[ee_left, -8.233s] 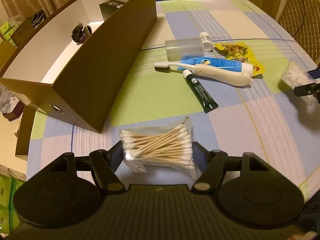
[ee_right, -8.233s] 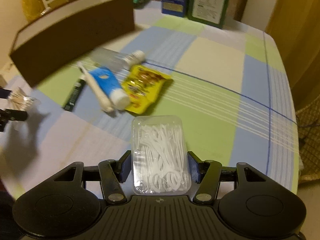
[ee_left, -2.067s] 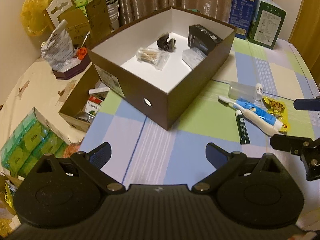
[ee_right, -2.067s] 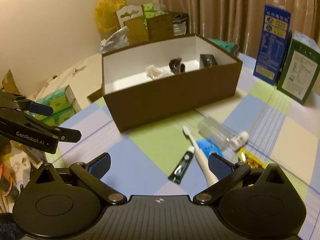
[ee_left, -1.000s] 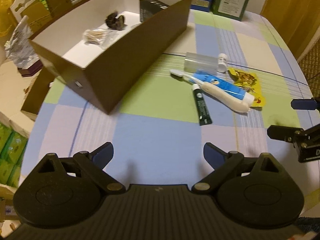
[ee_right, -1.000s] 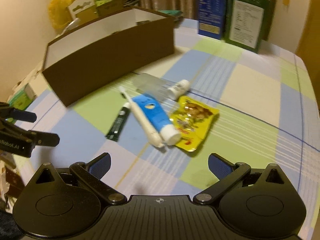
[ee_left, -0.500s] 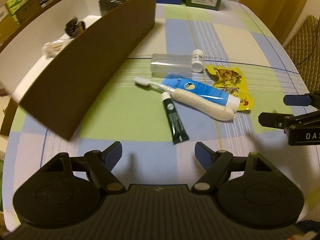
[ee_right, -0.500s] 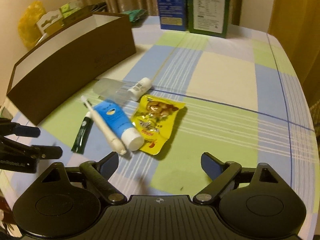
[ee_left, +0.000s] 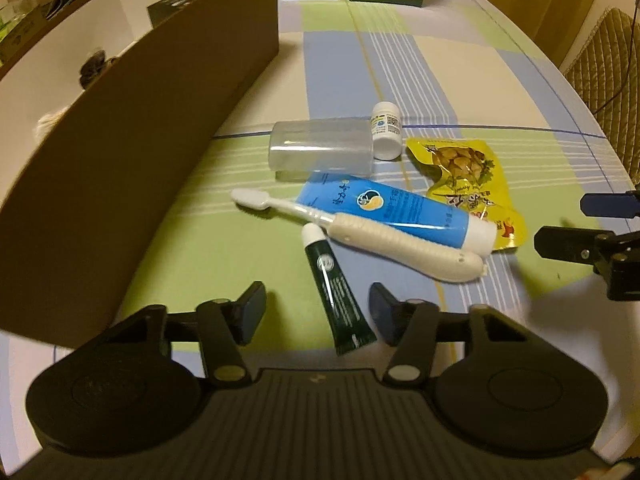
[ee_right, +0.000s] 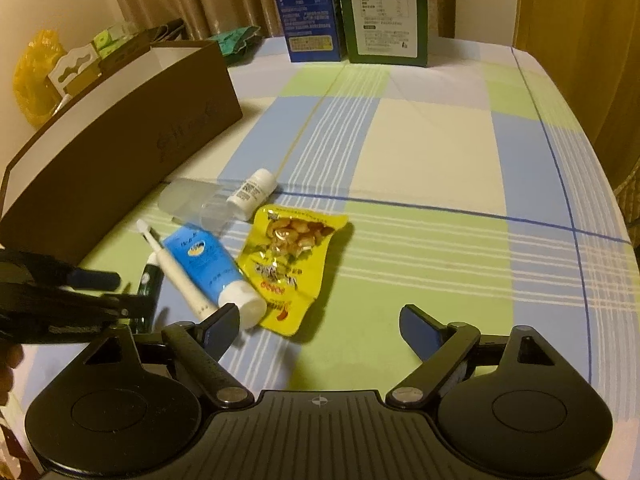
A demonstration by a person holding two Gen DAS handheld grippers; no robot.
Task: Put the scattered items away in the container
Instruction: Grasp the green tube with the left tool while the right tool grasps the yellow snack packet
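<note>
Left wrist view: the left gripper [ee_left: 316, 312] has its jaws closing around the tail of the dark green tube [ee_left: 338, 292], which lies flat between the pads; neither pad is seen pressing on it yet. Just beyond lie the white toothbrush [ee_left: 384, 236] across the blue toothpaste tube [ee_left: 392, 210], then the clear plastic case [ee_left: 320, 150] with the small white bottle [ee_left: 386, 130] touching its end, and the yellow snack packet [ee_left: 464, 180] beside them.

In the right wrist view the right gripper [ee_right: 316, 330] stands with jaws wide and narrowing slightly, nothing between them. Its left pad sits just beside the toothpaste cap, and the near corner of the snack packet lies in front of the gap.

Progress, as judged: partly done. The brown box [ee_left: 132, 152] already holds some items, namely a dark object near its far wall, a black carton and something pale that is too blurred to identify. Six items remain on the checked tablecloth [ee_right: 432, 152].

Clearances: the box wall rises close to the left gripper's left side and stands taller than the items, so any carry must lift over its rim. The two grippers work near each other over one cluster. Right of the snack packet the cloth is open; two cartons [ee_right: 348, 8] stand well apart at the far edge.
</note>
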